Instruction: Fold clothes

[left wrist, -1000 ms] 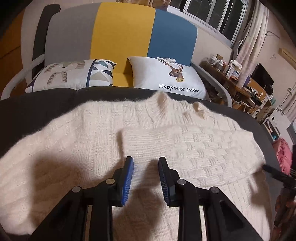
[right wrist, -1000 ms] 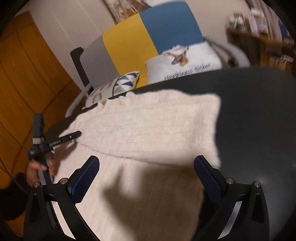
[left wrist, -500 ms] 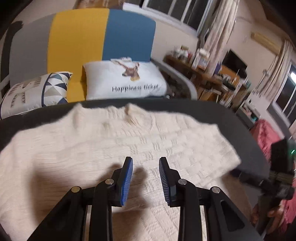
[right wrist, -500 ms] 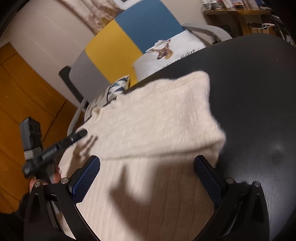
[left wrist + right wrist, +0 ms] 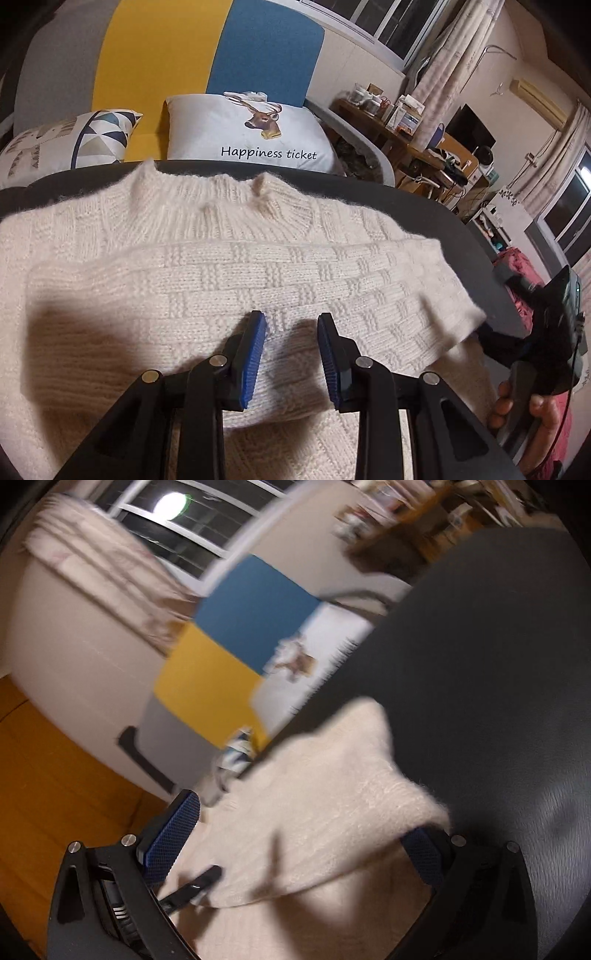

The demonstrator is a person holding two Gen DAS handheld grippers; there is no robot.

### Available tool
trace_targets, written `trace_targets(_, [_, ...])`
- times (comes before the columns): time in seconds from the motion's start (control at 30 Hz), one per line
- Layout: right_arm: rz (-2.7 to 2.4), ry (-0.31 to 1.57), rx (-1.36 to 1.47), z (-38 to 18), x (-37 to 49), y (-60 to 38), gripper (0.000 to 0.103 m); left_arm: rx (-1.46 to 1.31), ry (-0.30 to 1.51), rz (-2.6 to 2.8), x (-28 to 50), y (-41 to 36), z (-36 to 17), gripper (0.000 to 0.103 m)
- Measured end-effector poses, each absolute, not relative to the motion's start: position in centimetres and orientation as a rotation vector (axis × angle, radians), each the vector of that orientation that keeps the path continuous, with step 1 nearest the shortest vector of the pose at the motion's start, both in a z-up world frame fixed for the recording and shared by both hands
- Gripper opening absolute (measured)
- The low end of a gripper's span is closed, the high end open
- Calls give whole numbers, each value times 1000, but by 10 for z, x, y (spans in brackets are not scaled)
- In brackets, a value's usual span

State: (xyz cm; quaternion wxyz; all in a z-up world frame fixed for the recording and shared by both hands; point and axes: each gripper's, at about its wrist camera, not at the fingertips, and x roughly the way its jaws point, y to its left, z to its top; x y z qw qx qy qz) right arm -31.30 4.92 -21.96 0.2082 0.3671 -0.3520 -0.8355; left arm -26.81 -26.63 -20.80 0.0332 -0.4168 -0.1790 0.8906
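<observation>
Hovering over the cream sweater (image 5: 221, 280), the left gripper (image 5: 291, 350) has its jaws partly apart with nothing pinched. Right gripper (image 5: 295, 834) gapes wide above the folded sleeve. Sweater lies flat on the dark table (image 5: 424, 206), sofa pillows (image 5: 251, 133) behind.

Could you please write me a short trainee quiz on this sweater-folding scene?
1. True or false: a sleeve lies folded across the body of the sweater.
2. What words are printed on the deer pillow?
3. The left hand-held gripper is: A) clamped on the collar; B) over the sweater with nothing pinched between its pads; C) resting on the pillow.

Key: 1 true. 2 "Happiness ticket". 3 B.
</observation>
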Motion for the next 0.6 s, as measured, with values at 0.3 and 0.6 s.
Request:
trace_targets(0.3, [-2347,-650,1141,-196,-279,50,103,-1284,-449,2761,-275,-259,-193,31])
trace_targets(0.6, [-2207,-475,1150,-193,-315,20,103,-1272,-505,2731,-273,-264,-205,31])
